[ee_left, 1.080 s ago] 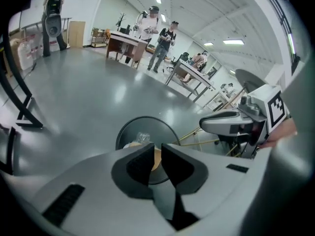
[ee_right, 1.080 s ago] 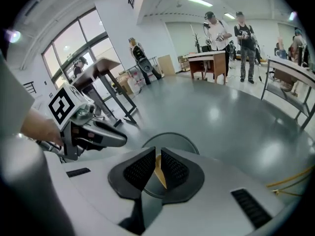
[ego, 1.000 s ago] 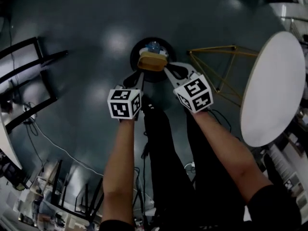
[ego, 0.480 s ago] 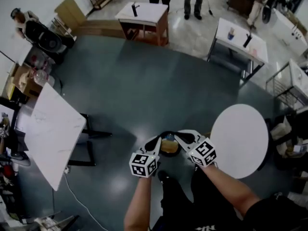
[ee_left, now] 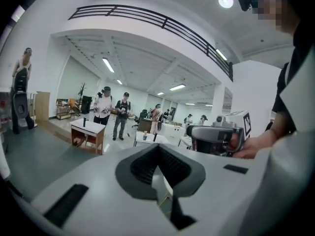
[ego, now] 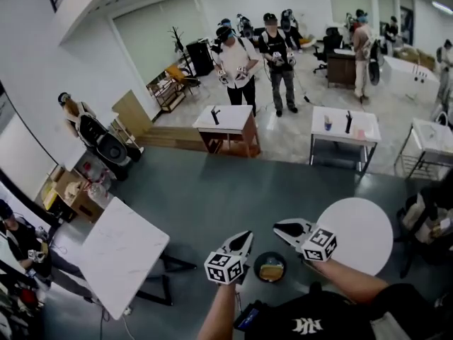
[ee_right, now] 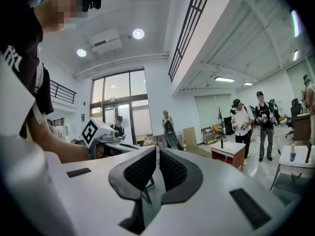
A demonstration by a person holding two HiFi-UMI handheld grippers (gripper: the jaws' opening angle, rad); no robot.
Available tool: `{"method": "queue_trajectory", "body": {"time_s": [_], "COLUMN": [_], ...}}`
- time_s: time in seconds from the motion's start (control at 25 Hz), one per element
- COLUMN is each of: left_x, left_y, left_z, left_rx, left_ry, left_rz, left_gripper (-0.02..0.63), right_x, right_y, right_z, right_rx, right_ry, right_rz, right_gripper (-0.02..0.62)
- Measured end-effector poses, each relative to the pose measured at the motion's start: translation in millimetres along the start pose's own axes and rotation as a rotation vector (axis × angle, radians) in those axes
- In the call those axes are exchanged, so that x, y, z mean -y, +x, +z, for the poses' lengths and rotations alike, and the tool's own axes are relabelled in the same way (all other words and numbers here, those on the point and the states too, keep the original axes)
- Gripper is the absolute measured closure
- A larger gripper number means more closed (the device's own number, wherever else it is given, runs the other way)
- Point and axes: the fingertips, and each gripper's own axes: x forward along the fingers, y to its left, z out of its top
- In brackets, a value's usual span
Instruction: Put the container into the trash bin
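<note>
The black round trash bin [ego: 258, 275] stands on the dark floor just ahead of the person, between the two arms. A yellowish container [ego: 270, 269] lies inside it. My left gripper [ego: 247, 237] hangs above the bin's left side, jaws shut and empty. My right gripper [ego: 278, 227] is above the bin's right side, also shut with nothing in it. In the left gripper view the left gripper [ee_left: 158, 151] points out level across the room, with the right gripper's body [ee_left: 216, 137] beside it. The right gripper [ee_right: 157, 154] likewise points level, the left gripper's marker cube [ee_right: 92, 130] at its left.
A round white table [ego: 357, 232] stands right of the bin and a white rectangular table [ego: 120, 250] to the left. Further off are small tables [ego: 228, 121], [ego: 345, 129] and several people standing in the open hall.
Both grippers have risen well away from the bin and tilted up to level. The container that was between them at the bin's mouth now lies inside it. The left jaws closed.
</note>
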Motion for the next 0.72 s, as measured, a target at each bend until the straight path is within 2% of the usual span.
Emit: {"method": "queue_trajectory", "body": {"time_s": [0.12, 0.28, 0.44, 0.6, 0.72], "left_x": [19, 53, 84, 114, 125], "left_y": [-12, -22, -21, -24, -20], "left_z": [18, 31, 37, 27, 19], "left_rx": [0.044, 0.064, 0.055, 0.083, 0.097], "left_ry": [0.017, 0.06, 0.085, 0.051, 0.024], "left_rz": [-0.063, -0.215, -0.338, -0.488, -0.525], "left_gripper": [0.603, 0.603, 0.604, 0.603, 0.603], "right_x": [-9, -28, -32, -40, -46], "right_y": [-18, -41, -69, -98, -116], "right_z": [32, 57, 53, 24, 10], "right_rx": [0.092, 0.153, 0.137, 0.072, 0.026], "right_ry": [-0.018, -0.073, -0.06, 0.011, 0.026], "right_rz": [0.004, 0.029, -0.029, -0.056, -0.08], "right_gripper": [0.546, 0.548, 0.551, 0.551, 0.551]}}
